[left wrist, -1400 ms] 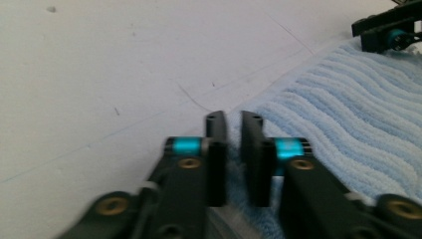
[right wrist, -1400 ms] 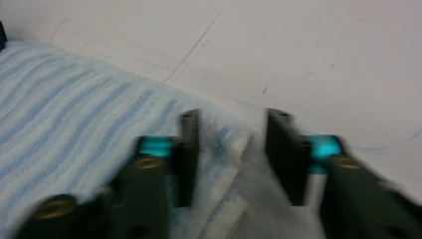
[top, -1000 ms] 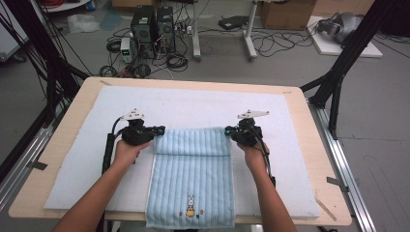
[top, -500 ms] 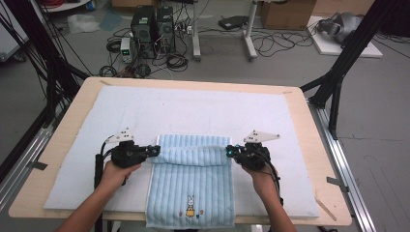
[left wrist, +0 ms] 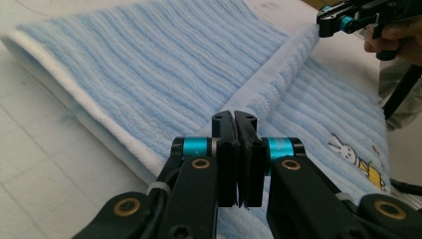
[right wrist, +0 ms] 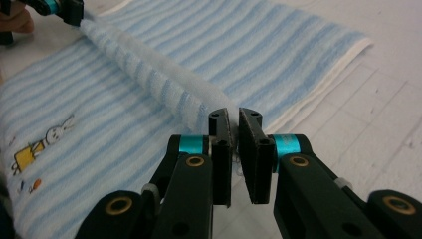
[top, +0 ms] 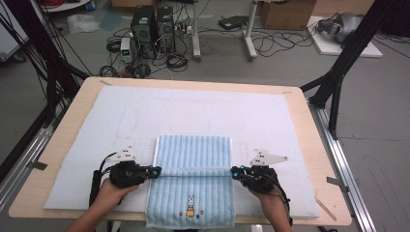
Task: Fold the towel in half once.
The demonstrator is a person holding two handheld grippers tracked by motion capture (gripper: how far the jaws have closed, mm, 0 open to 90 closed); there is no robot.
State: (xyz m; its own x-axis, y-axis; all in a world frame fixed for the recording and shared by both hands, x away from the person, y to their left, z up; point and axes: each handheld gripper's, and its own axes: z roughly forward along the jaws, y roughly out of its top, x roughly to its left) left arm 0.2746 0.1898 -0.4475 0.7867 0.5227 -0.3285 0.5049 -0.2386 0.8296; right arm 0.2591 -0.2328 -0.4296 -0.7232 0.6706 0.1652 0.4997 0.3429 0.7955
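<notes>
Evenly, then: carry the white hem of the light-blue ribbed terry towel (top: 192,193) toward the near edge with both hands level, so that the raised fold stays straight across the white padded mat (top: 193,111) on the pale wooden table (top: 309,125). Leave the left gripper (top: 153,170) as it is, jaws pressed flat together on the hem's left end (left wrist: 238,129), and the right gripper (top: 234,171) likewise pinched on the right end, with just a sliver of cloth between the pads (right wrist: 235,124). Pull neither side ahead, or the fold skews. Lift only enough to clear the lower layer without dragging it. Aim to lay the hem down square on the towel's near edge, which likely means covering the embroidered rabbit (top: 190,205), and let go only once the cloth rests flat.

Hard to judge from above: how much fabric sits inside each pinch, since the jaws hide the corners. Cut off at the bottom of the high view: the towel's near edge, hanging over the table's rim, and most of both forearms. Impossible to tell whether the lower layer is bunched under the lifted fold.
</notes>
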